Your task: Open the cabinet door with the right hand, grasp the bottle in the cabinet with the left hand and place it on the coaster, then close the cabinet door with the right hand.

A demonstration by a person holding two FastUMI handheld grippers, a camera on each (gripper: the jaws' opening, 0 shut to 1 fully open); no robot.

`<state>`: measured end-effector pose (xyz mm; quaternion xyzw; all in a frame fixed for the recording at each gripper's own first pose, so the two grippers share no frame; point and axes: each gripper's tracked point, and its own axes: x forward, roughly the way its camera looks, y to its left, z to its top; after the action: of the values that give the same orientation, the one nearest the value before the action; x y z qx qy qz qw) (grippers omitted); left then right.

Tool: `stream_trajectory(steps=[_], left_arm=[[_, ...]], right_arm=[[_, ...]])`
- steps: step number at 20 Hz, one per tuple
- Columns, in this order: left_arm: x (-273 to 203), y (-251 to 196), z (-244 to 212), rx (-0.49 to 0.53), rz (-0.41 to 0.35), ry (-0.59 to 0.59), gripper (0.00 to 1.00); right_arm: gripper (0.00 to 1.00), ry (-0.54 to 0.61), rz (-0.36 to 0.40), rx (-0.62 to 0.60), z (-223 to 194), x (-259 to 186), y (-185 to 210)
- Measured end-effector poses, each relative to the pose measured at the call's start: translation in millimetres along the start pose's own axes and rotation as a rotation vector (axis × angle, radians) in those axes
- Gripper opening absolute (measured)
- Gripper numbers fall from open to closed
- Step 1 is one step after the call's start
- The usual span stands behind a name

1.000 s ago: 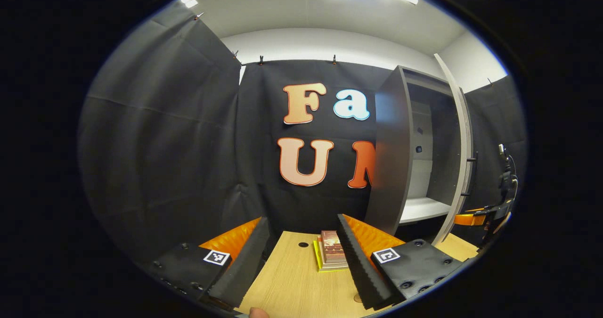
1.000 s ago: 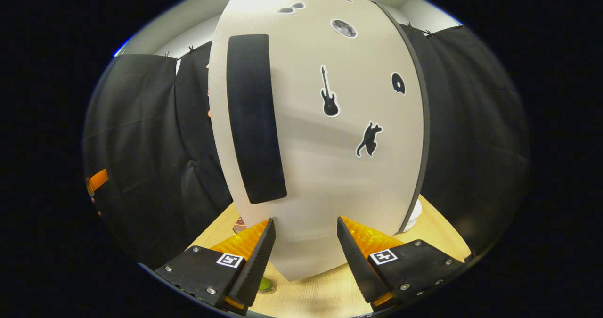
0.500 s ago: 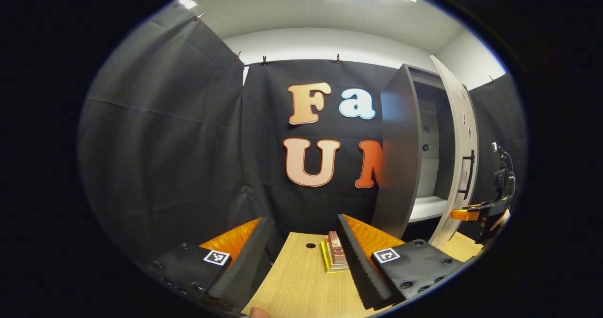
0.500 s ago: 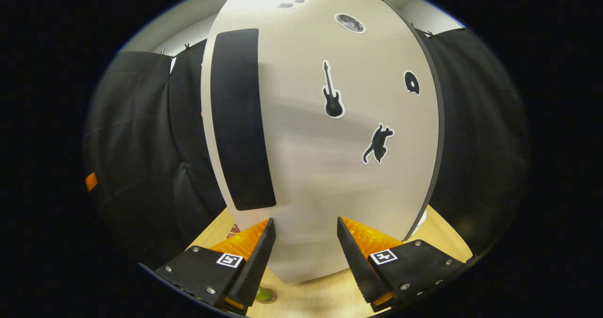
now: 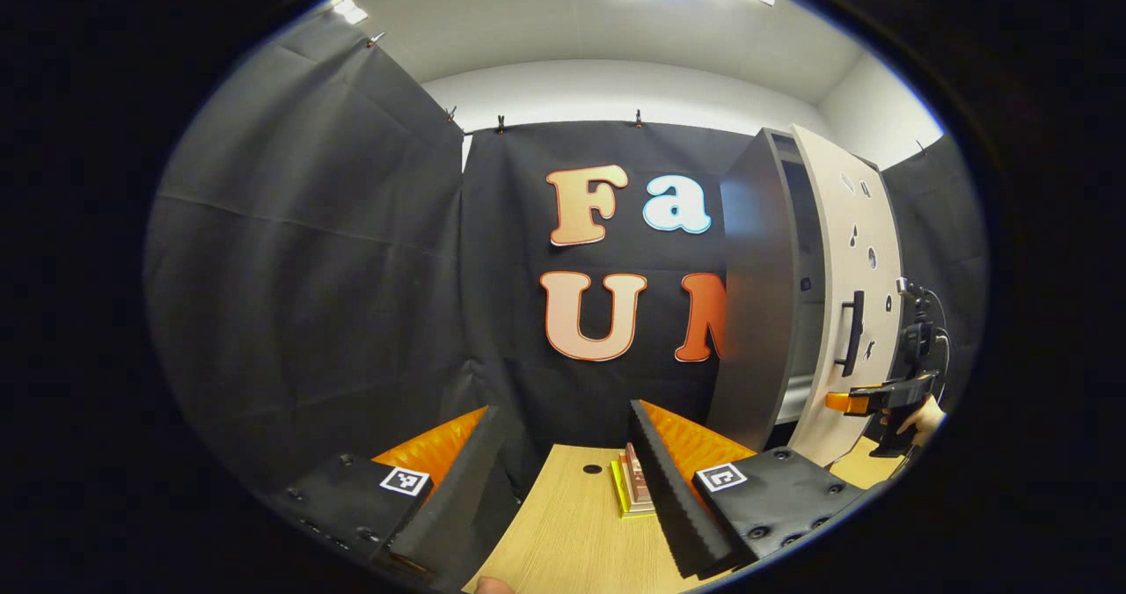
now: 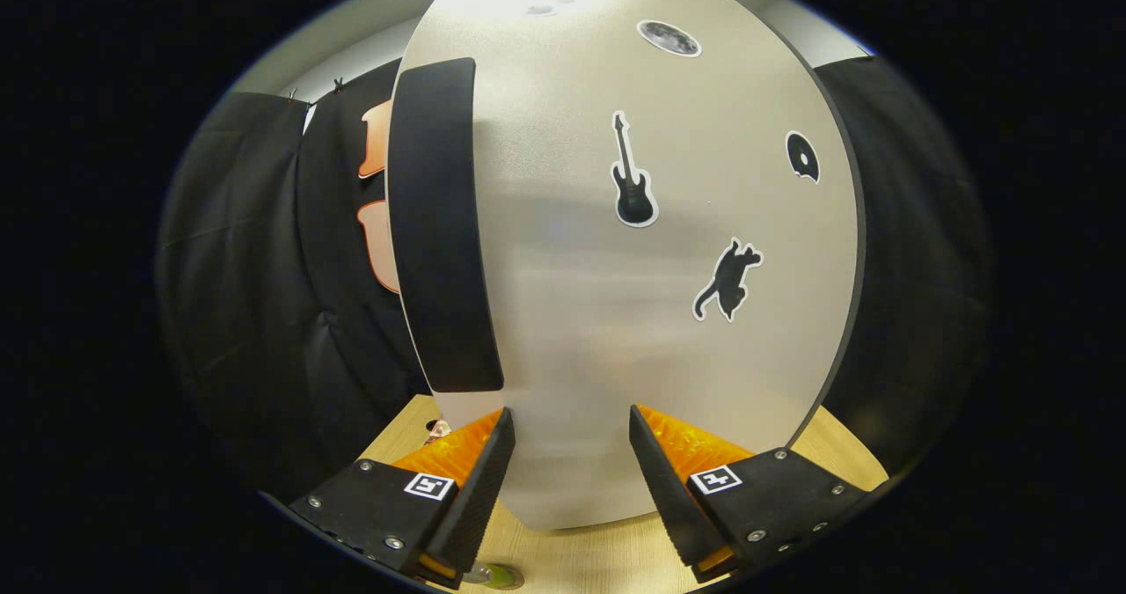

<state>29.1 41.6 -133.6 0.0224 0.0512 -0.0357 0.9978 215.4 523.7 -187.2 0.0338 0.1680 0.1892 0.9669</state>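
Fingers of the right gripper [image 6: 563,462], black wedges with orange ridged backs, stand apart and hold nothing; they face the pale grey cabinet door [image 6: 616,312] from close by, whether touching it I cannot tell. On that door sit a long black bar handle [image 6: 440,224], a black guitar sticker [image 6: 633,176] and a black cat sticker [image 6: 728,282]. Below the fingers, at the lower edge of the right gripper view, a small green round thing [image 6: 497,575] lies on the light wooden bench [image 6: 598,554]; whether it is the bottle or the coaster I cannot tell.

In the left gripper view, the left gripper [image 5: 563,480] has its fingers spread wide above the bench with nothing between them. Just ahead of them a small stack of books [image 5: 635,488] with a yellow-green one at the bottom lies on the bench. To the right stands the tall dark grey cabinet [image 5: 752,295], its door nearly closed with a narrow gap left. A hand [image 5: 924,418] holds the right gripper against the door's lower front.
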Motion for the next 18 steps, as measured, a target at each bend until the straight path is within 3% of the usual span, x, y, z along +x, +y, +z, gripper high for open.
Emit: stream_trajectory(steps=[12, 18], left_arm=[[10.2, 0.0, 12.9, -0.007, -0.002, 0.016, 0.95], [15.7, -13.9, 31.3, -0.009, -0.025, 0.013, 0.94]], right_arm=[[0.83, -0.031, -0.038, -0.071, 12.8, 20.1, -10.5], [0.83, -0.032, -0.070, -0.105, 25.7, -6.1, -34.1]])
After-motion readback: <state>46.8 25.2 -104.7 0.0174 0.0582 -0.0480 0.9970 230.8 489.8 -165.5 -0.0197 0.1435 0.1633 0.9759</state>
